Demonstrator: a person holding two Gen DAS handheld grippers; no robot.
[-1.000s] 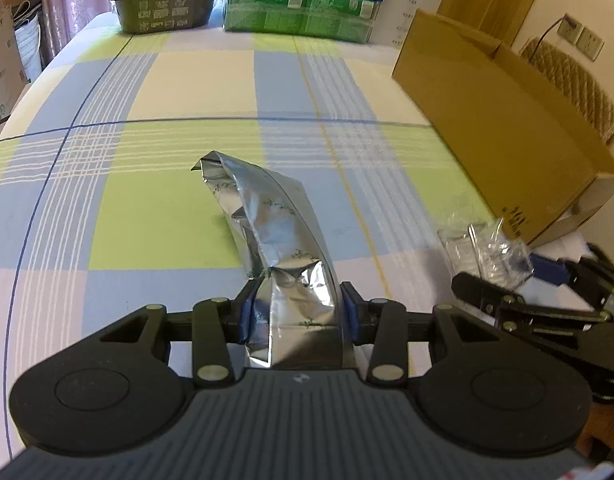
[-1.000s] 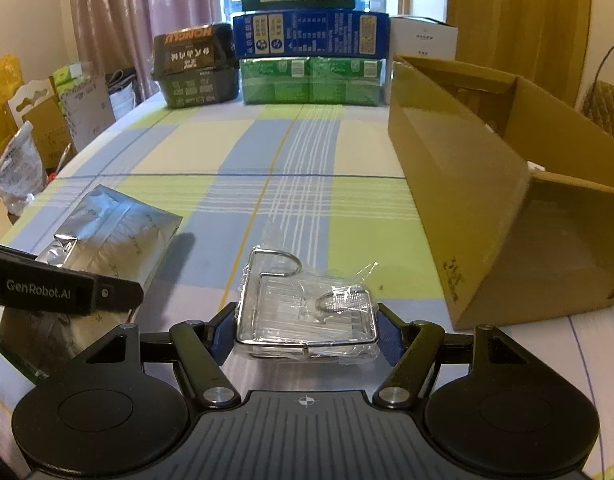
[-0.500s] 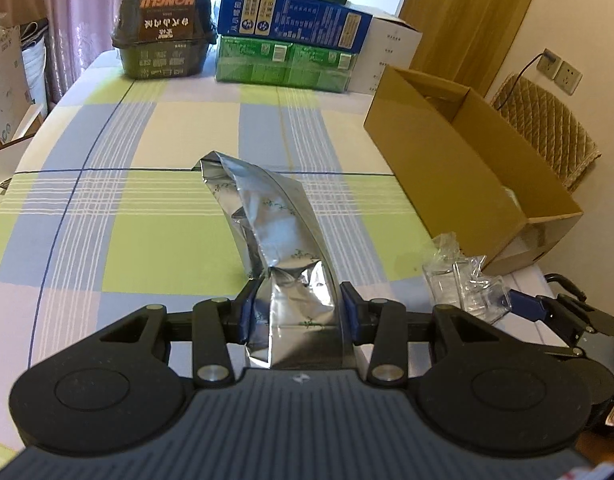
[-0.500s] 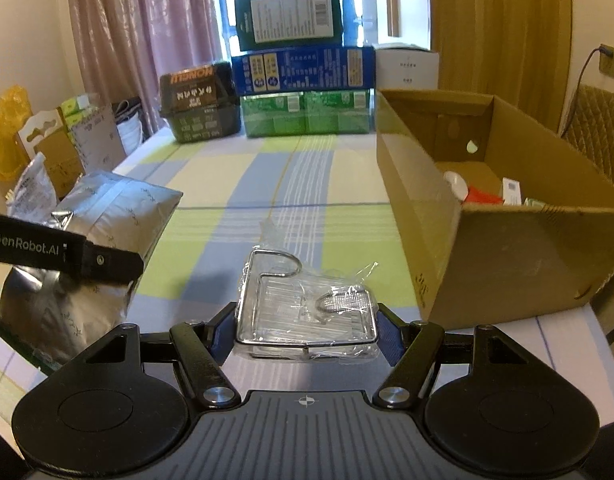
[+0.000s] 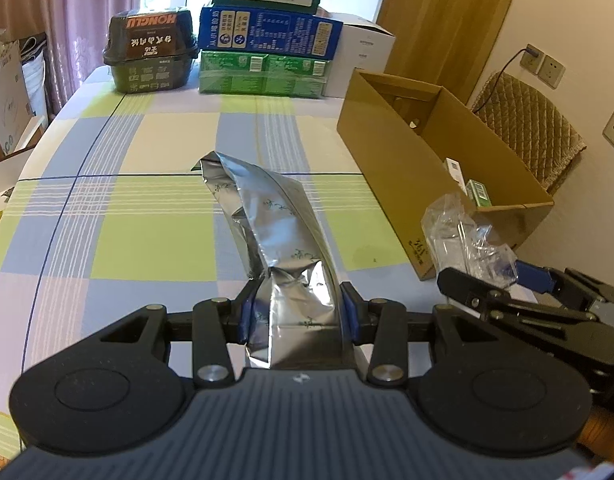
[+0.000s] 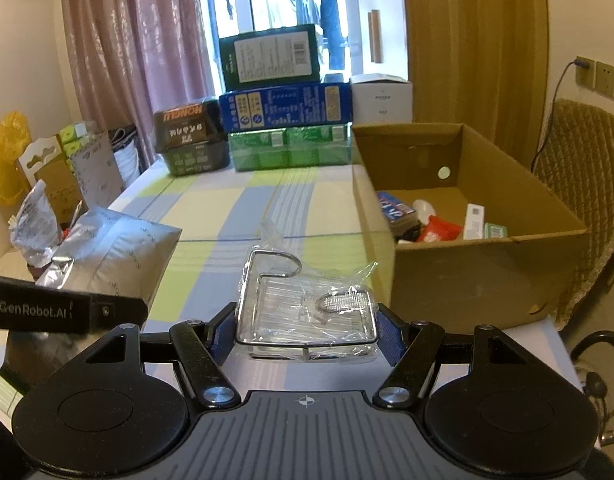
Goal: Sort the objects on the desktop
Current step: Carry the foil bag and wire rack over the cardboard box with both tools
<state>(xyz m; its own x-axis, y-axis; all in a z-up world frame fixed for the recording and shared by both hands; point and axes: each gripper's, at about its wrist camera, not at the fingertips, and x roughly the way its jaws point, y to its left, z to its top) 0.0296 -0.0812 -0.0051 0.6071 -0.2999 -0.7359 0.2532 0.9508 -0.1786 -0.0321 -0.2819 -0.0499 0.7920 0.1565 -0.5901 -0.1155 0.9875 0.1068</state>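
Both tools are loaded. Left gripper point(image 5: 295, 316) pinches the lower end of a silver foil pouch point(image 5: 275, 224); the pouch stands up and forward from the blue pads, above the checked tablecloth point(image 5: 147, 240), top edge curling left. Right gripper point(image 6: 305, 328) is clamped on a plastic-wrapped chrome wire rack point(image 6: 307, 308), pads on its two long sides, hook end pointing away.

Step in hand, by judgement: carry both to the open cardboard box point(image 6: 487, 276) at the right table edge and drop them in. It already holds a blue pack, a red item and small cartons, mostly along the middle and far side.

Doing it well:
- Right tool goes first; it sits nearer the box. Clear the near wall before moving across, since the rack's hook and loose wrap could snag the rim.
- Release low, over the bare floor near the front wall, so the rack does not land on the cartons.
- The pouch is held at one end only and looks floppy. Tip it in top first and keep the grip until the tip is past the rim.

Room: the table's middle is open. Stacked boxes point(image 5: 267, 56) stand well back at the far edge. The two tools are close side by side, so they should be staggered. A chair point(image 6: 579, 168) sits just beyond the box.
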